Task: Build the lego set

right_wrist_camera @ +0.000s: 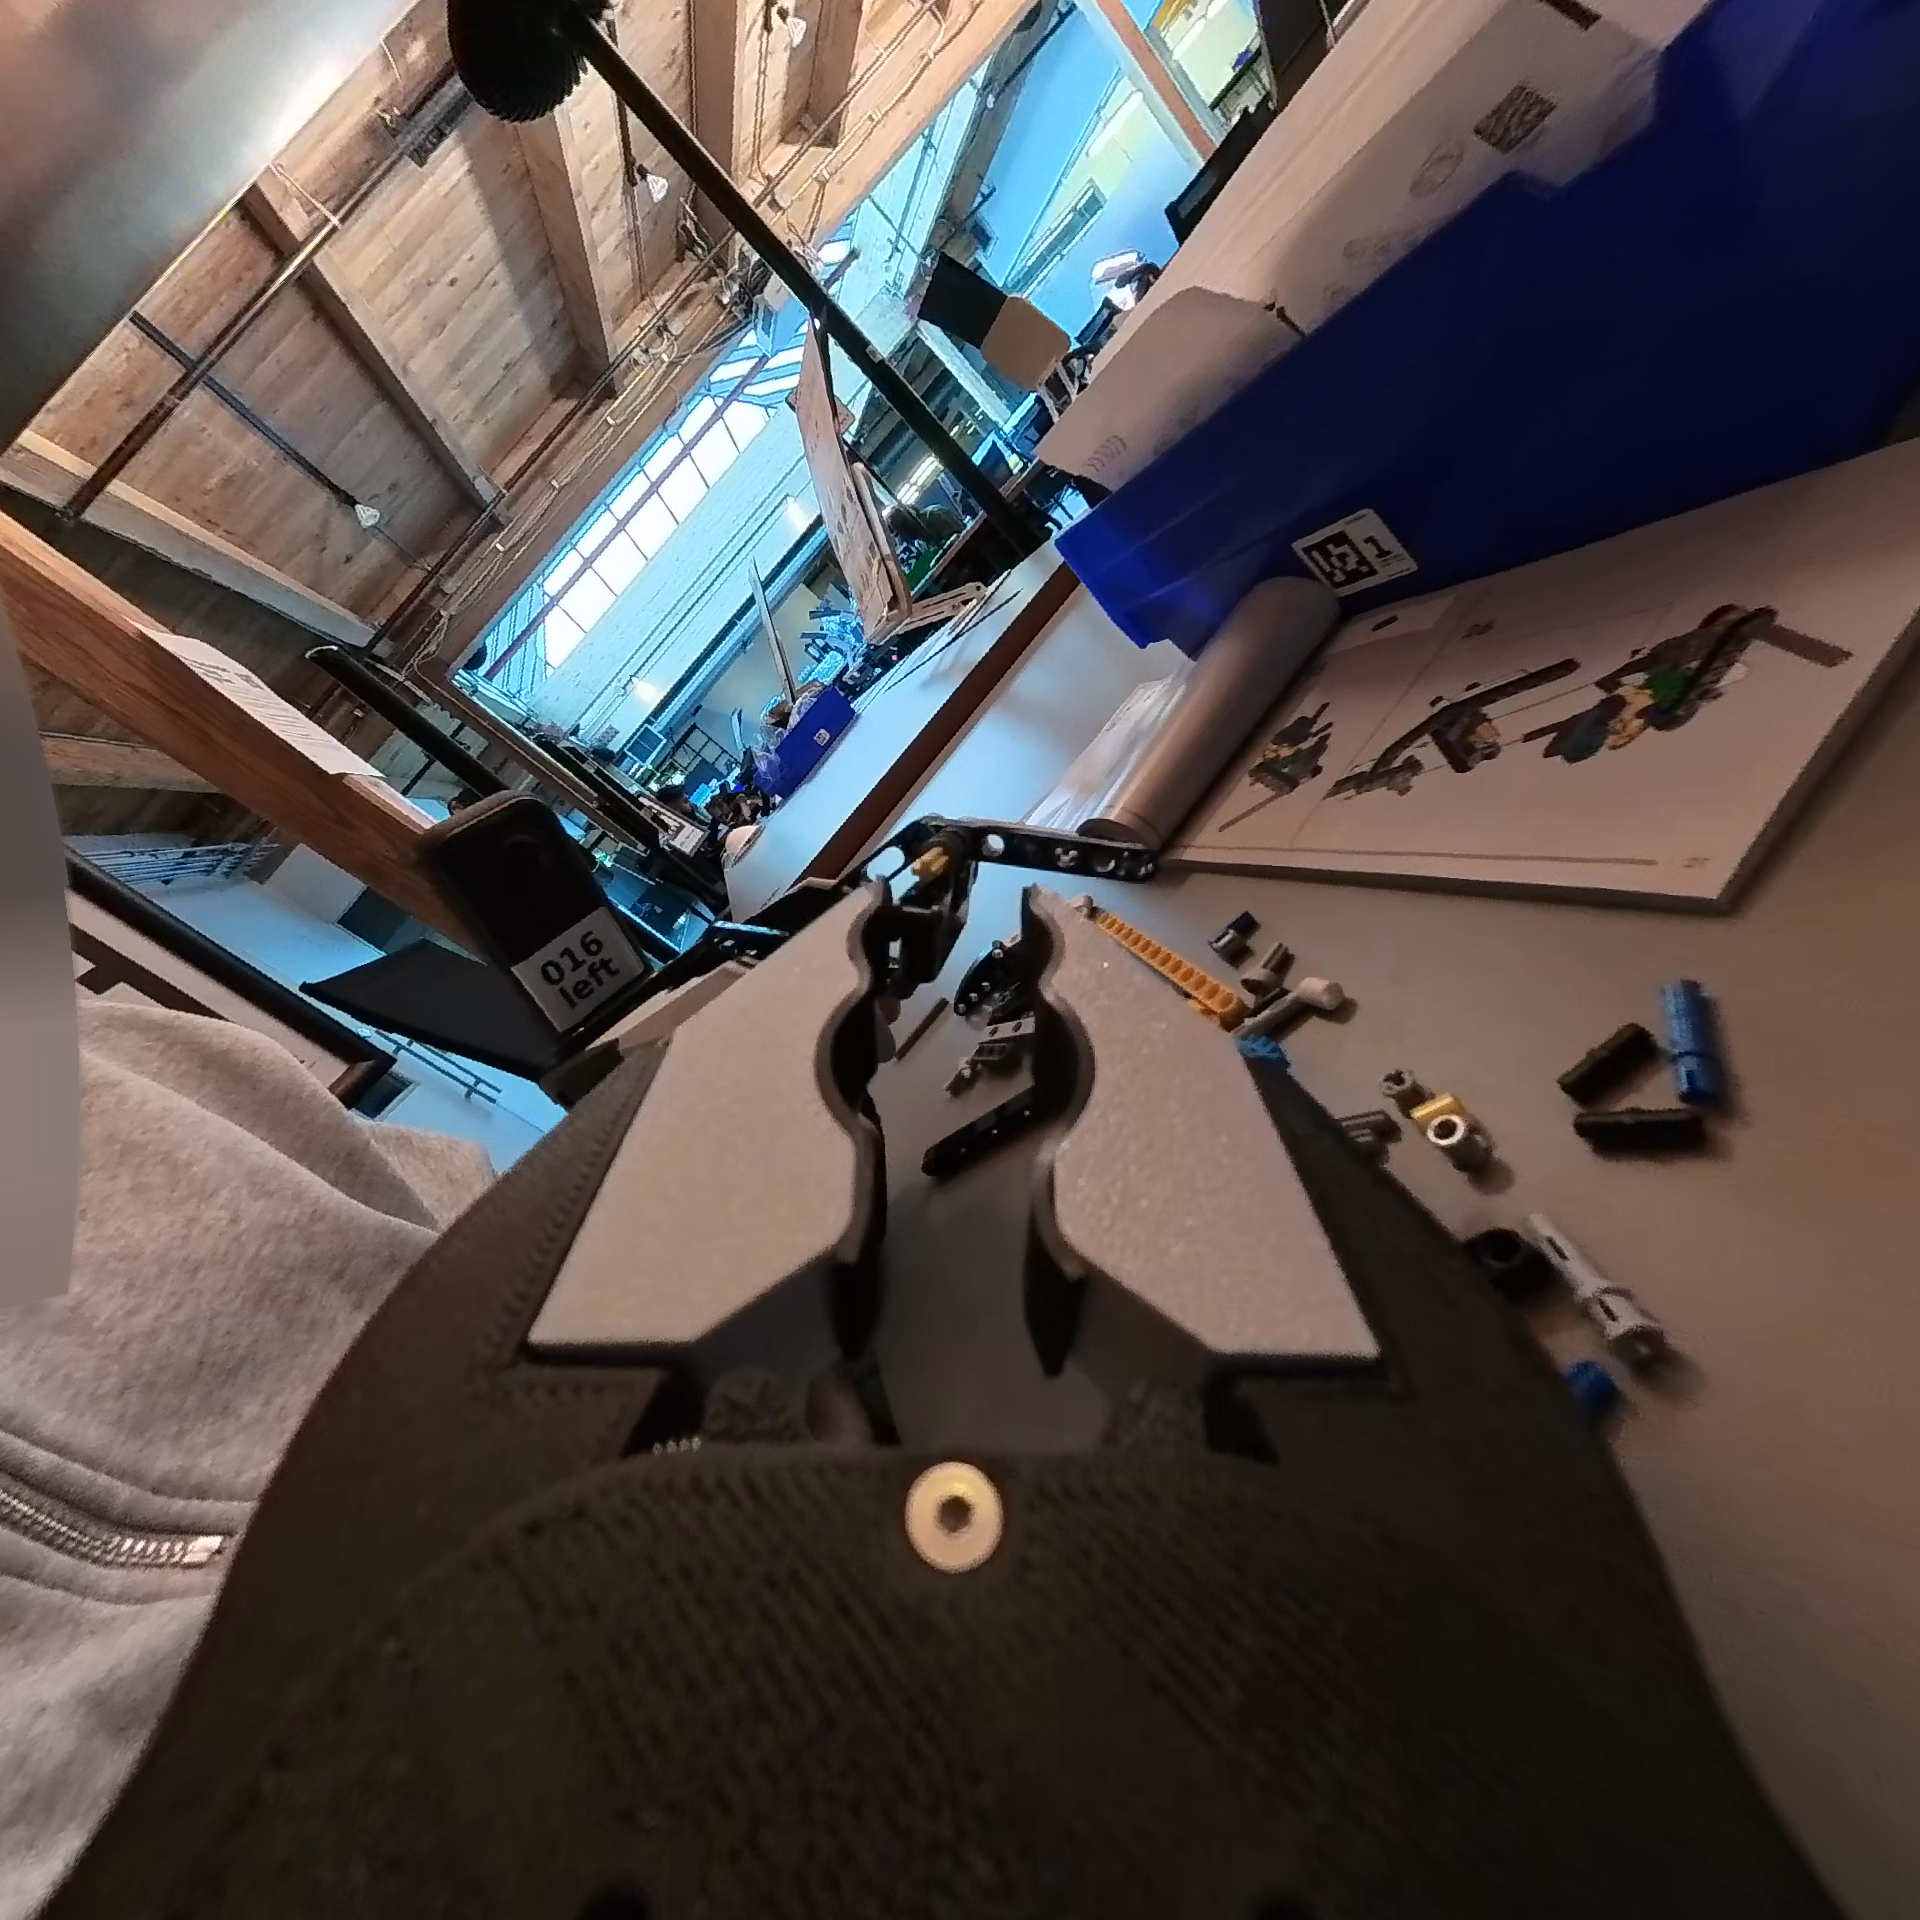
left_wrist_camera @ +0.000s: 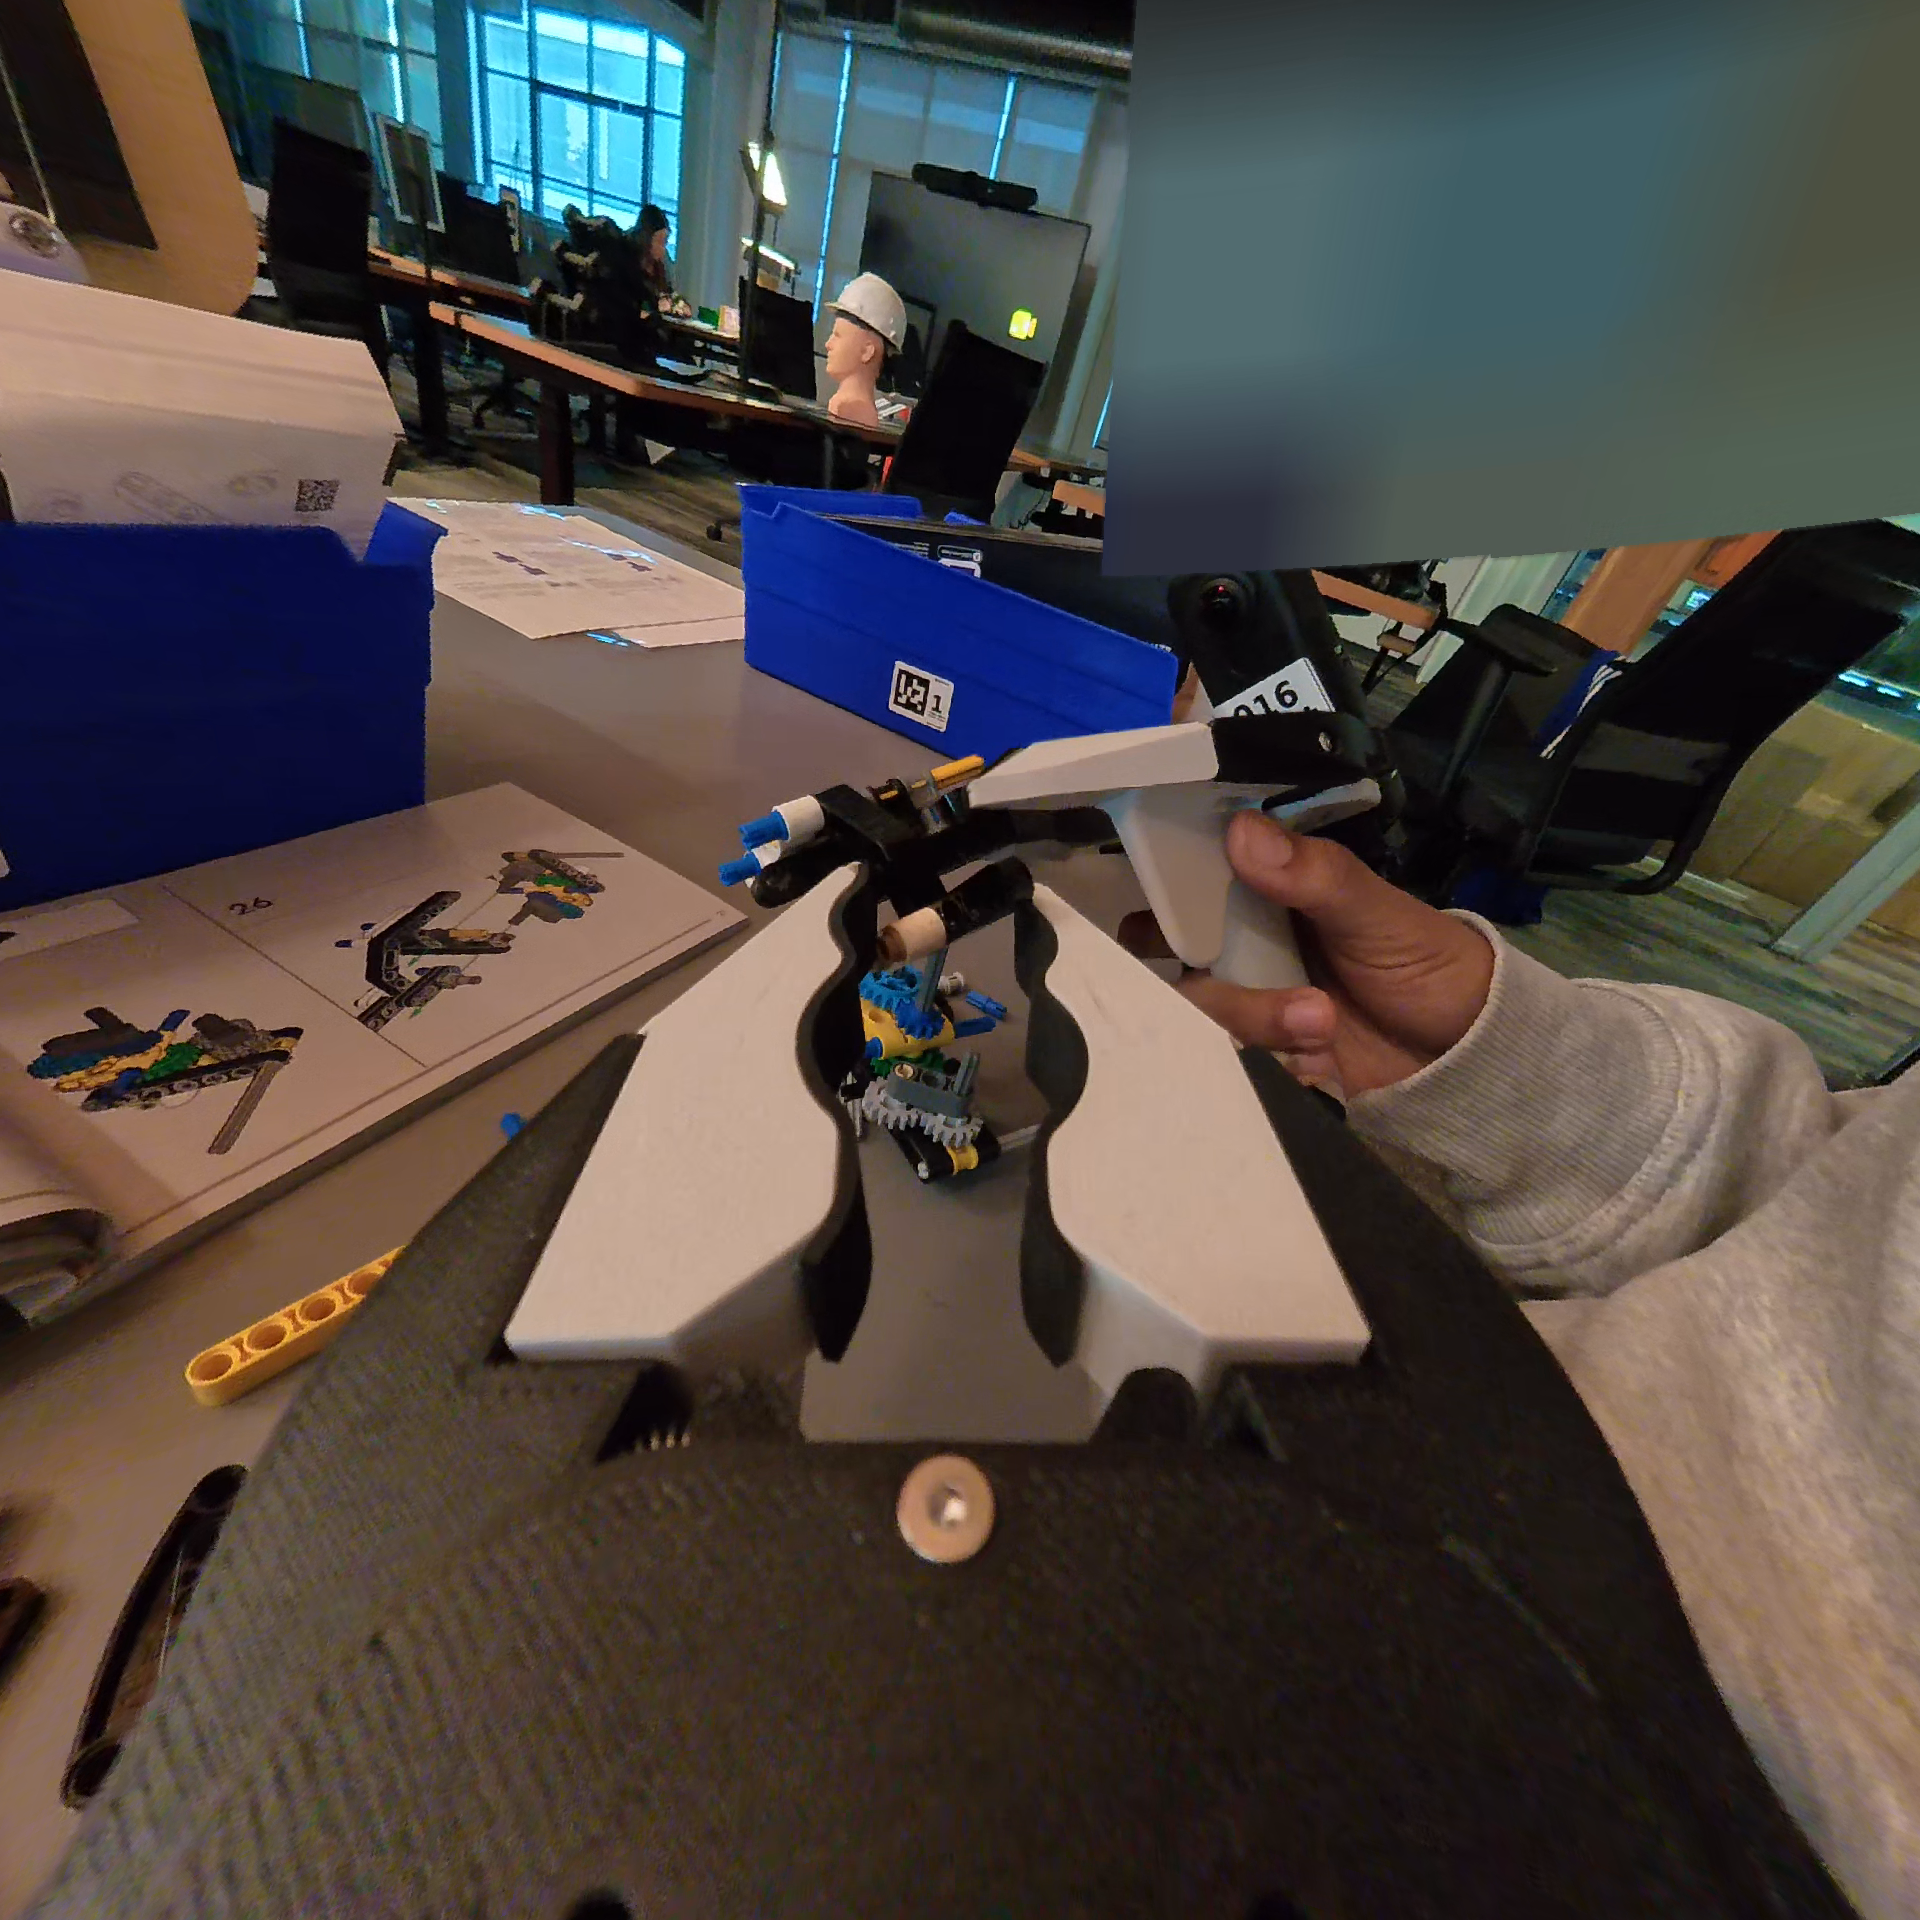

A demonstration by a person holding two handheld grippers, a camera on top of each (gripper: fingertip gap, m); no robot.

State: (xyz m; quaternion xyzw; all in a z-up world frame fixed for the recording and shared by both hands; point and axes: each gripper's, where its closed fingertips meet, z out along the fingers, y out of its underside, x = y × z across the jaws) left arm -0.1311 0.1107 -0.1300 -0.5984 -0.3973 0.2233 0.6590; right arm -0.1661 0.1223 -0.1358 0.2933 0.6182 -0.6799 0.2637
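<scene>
A black lego assembly (left_wrist_camera: 904,842) with blue pins and white connectors is held in the air above the table. My left gripper (left_wrist_camera: 943,899) is shut on its lower black piece. My right gripper (left_wrist_camera: 971,805) comes in from the right, held by a hand (left_wrist_camera: 1340,935), and grips the same assembly near a yellow pin. In the right wrist view the assembly (right_wrist_camera: 925,925) sits between my right gripper's (right_wrist_camera: 958,909) tips, with a black beam (right_wrist_camera: 1049,854) sticking out past them. A gear sub-assembly (left_wrist_camera: 920,1081) of blue, yellow, green and grey parts stands on the table below.
The open instruction book (left_wrist_camera: 343,966) lies at left; it also shows in the right wrist view (right_wrist_camera: 1558,748). Blue bins (left_wrist_camera: 935,634) (left_wrist_camera: 208,675) stand behind. A yellow beam (left_wrist_camera: 281,1340) and several loose pins and connectors (right_wrist_camera: 1621,1070) lie on the grey table (right_wrist_camera: 1558,1558). The grippers' ends are close to 4 cm from one another.
</scene>
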